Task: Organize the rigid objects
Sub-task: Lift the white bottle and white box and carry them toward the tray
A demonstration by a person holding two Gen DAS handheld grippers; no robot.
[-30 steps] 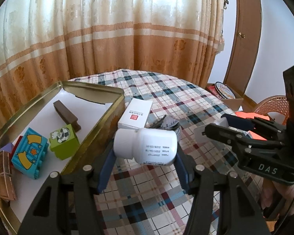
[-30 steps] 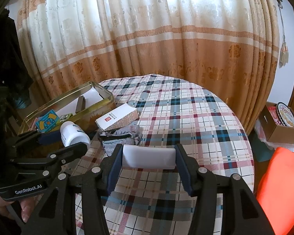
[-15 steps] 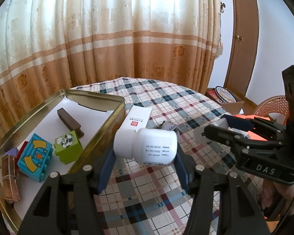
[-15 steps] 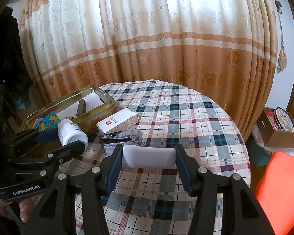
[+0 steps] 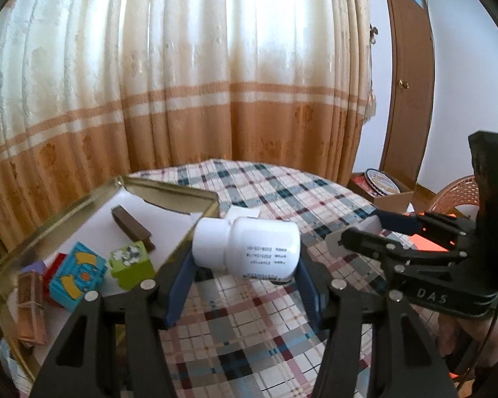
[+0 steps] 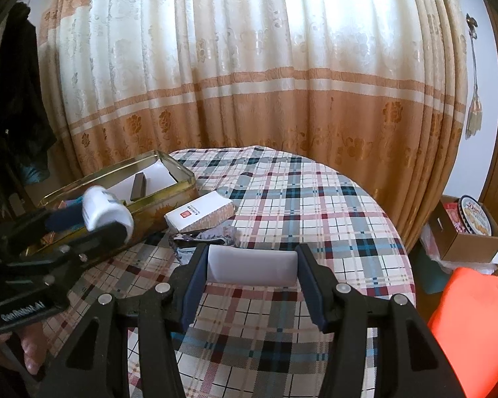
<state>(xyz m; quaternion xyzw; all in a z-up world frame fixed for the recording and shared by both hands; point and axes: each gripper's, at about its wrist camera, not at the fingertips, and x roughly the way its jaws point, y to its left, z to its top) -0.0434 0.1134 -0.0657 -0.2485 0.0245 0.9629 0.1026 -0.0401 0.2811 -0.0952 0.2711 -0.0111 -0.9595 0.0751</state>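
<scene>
My left gripper (image 5: 245, 258) is shut on a white pill bottle (image 5: 249, 248), held on its side above the checked tablecloth, just right of the gold tin tray (image 5: 169, 192). The bottle also shows in the right wrist view (image 6: 106, 212), over the tray's near wall. My right gripper (image 6: 252, 265) is shut on a flat white block (image 6: 252, 263) above the table's middle. The tray holds a brown bar (image 5: 129, 225), a green block (image 5: 131, 263), a blue block (image 5: 78, 275) and a wooden piece (image 5: 30, 308).
A white carton with a red mark (image 6: 199, 215) lies beside the tray, with a crumpled grey wrapper (image 6: 199, 238) in front of it. A cardboard box (image 6: 464, 232) sits on the floor to the right. An orange cloth (image 6: 474, 325) is near right. Curtains hang behind the round table.
My left gripper has risen with the bottle and moved towards the tray. My right gripper has lifted slightly with the white block.
</scene>
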